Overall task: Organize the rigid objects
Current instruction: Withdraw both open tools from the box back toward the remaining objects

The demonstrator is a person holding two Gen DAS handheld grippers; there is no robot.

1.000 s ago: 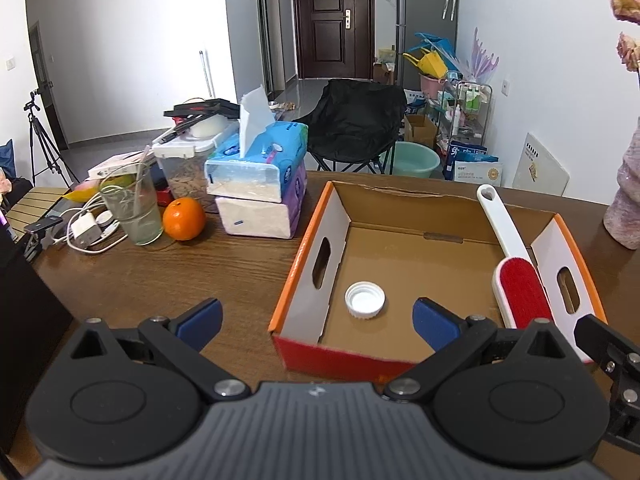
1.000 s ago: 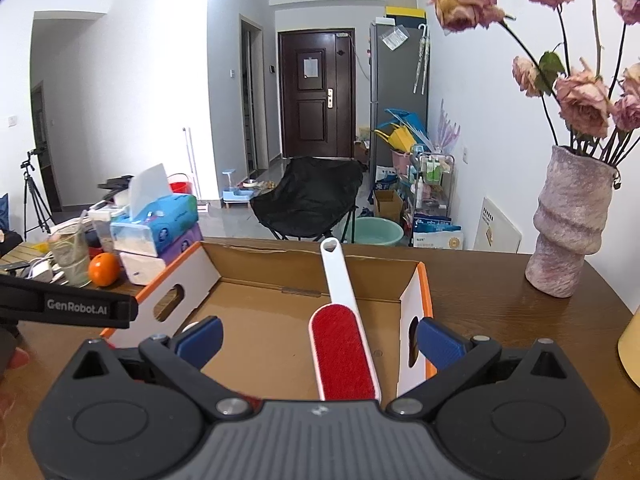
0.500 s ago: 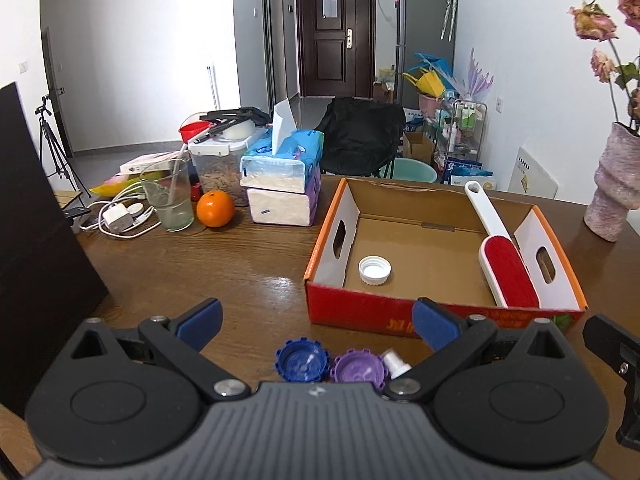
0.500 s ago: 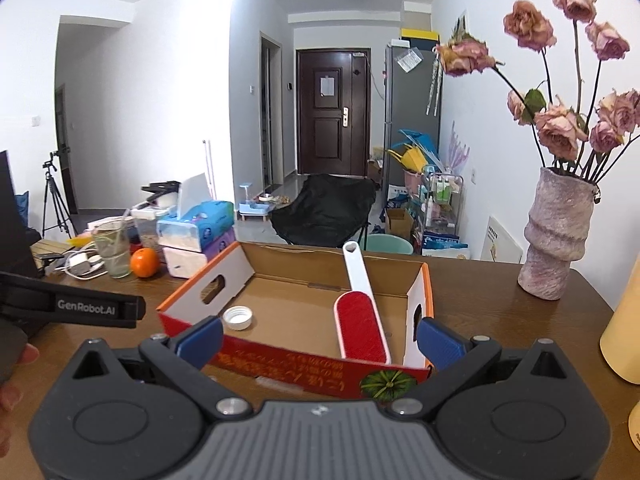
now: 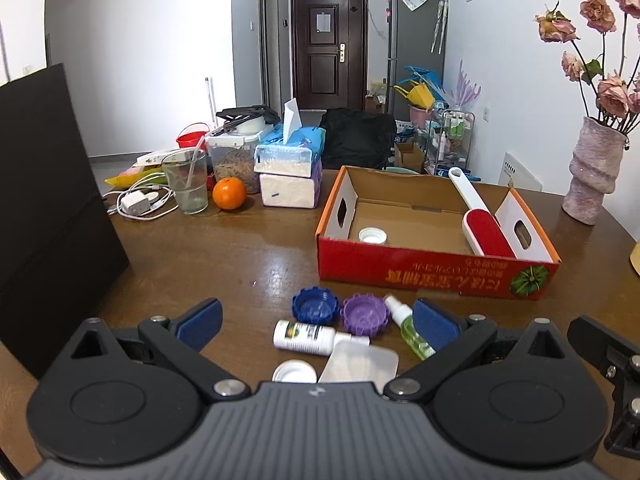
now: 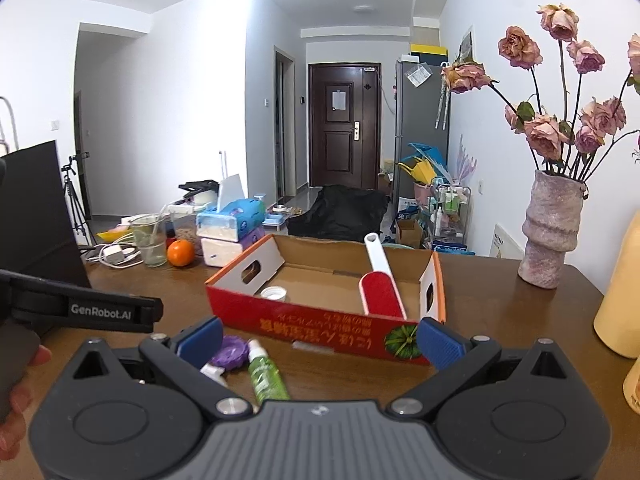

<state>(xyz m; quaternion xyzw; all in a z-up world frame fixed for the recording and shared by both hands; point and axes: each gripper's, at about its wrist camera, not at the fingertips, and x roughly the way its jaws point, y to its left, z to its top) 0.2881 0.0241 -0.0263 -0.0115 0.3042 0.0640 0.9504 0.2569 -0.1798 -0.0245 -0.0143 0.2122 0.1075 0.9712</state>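
An open red cardboard box [image 5: 432,270] [image 6: 332,330] on the brown table holds a white cap [image 5: 373,235] [image 6: 274,293] and a red lint brush [image 5: 486,232] [image 6: 380,292]. In front of it lie a blue lid [image 5: 315,305], a purple lid [image 5: 365,313] [image 6: 230,354], a small green spray bottle [image 5: 412,330] [image 6: 264,372], a white bottle [image 5: 306,337], another white cap [image 5: 294,372] and a clear flat piece [image 5: 360,364]. My left gripper [image 5: 316,320] is open and empty above these items. My right gripper [image 6: 320,338] is open and empty before the box front.
Tissue boxes [image 5: 290,176], an orange [image 5: 229,193], a glass [image 5: 187,186] and a charger with cables [image 5: 138,202] stand at the back left. A black panel [image 5: 44,208] stands at the left. A vase with dried roses [image 6: 554,224] stands right, with a yellow container [image 6: 620,300] nearer.
Both grippers have pulled back from over the box toward the table's near edge. The loose lids and bottles in front of the box have come into view.
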